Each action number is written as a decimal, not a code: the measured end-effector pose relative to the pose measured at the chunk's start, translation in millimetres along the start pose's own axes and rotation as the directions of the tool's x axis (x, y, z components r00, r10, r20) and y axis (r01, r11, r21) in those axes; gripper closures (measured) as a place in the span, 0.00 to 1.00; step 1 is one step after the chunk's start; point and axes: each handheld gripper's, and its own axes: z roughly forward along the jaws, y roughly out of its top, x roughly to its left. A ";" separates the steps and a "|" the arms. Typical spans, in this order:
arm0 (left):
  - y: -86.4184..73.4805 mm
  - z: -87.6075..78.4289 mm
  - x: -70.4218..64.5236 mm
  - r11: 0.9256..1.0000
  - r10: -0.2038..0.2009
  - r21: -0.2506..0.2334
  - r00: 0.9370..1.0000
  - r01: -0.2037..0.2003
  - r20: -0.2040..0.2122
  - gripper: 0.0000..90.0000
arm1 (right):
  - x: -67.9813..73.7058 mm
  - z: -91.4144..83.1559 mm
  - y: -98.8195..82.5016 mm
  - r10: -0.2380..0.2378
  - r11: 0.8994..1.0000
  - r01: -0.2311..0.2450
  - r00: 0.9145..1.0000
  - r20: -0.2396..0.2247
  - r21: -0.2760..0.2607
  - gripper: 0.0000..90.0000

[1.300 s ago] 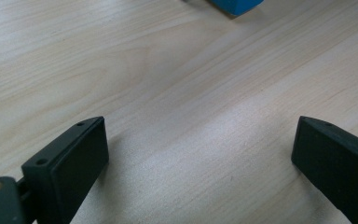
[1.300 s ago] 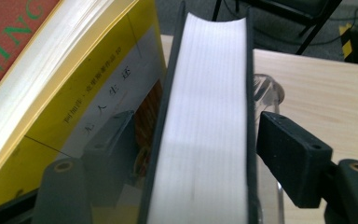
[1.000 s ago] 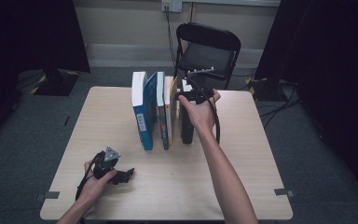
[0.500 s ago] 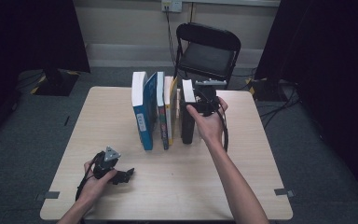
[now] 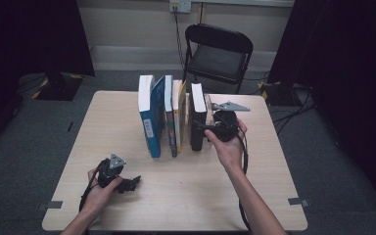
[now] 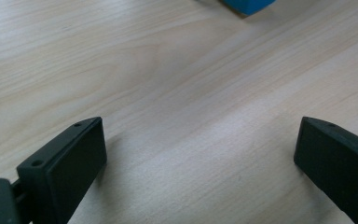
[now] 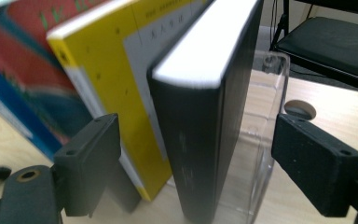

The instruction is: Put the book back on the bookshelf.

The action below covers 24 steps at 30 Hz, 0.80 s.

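Note:
Several books stand upright in a row at the table's middle: a thick blue book (image 5: 149,120), a thin dark blue one (image 5: 168,117), a yellow and white one (image 5: 178,111) and a black book (image 5: 197,117) at the right end. My right gripper (image 5: 204,132) is open at the black book's near edge. In the right gripper view the right gripper (image 7: 200,163) has one jaw on each side of the black book (image 7: 205,140) and of the clear bookend (image 7: 263,116) that stands against it. My left gripper (image 5: 132,182) rests open on the table at the near left, nothing between the jaws of this left gripper (image 6: 200,158).
The wooden table (image 5: 274,166) has bare room on every side of the book row. A black folding chair (image 5: 219,54) stands behind the far edge. The yellow book (image 7: 116,70) leans beside the black one. A blue book corner (image 6: 247,4) lies ahead of the left gripper.
My right gripper has come down from the top of the black book toward its near edge and now straddles it. The left gripper has stayed in place.

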 end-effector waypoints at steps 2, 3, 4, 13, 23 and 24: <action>0.0 0.0 0.3 1.000 0.000 0.001 1.000 0.000 0.001 0.02 | -4.0 -3.7 -10.0 0.011 1.000 -0.011 1.000 -0.009 0.000 0.17; 0.0 0.0 0.3 1.000 0.000 0.001 1.000 0.000 0.001 0.02 | -6.2 -5.5 -15.2 0.013 1.000 -0.013 1.000 -0.007 0.002 0.17; 0.0 0.0 0.3 1.000 0.001 0.000 1.000 -0.001 0.000 0.02 | -8.7 -7.0 -20.4 0.016 1.000 -0.016 1.000 -0.004 0.007 0.17; -0.1 0.0 0.4 1.000 -0.005 0.000 1.000 0.005 0.004 0.02 | -32.5 -30.5 -72.4 0.023 0.999 -0.024 0.999 0.027 0.049 0.18; 0.3 0.9 0.8 1.000 -0.007 0.002 1.000 0.007 -0.001 0.01 | -66.1 -50.9 -120.2 0.019 0.989 -0.034 0.994 0.105 0.141 0.17; 0.3 0.9 0.8 1.000 -0.007 0.002 1.000 0.007 -0.001 0.01 | -70.4 -51.7 -126.5 0.023 0.987 -0.041 0.993 0.116 0.155 0.17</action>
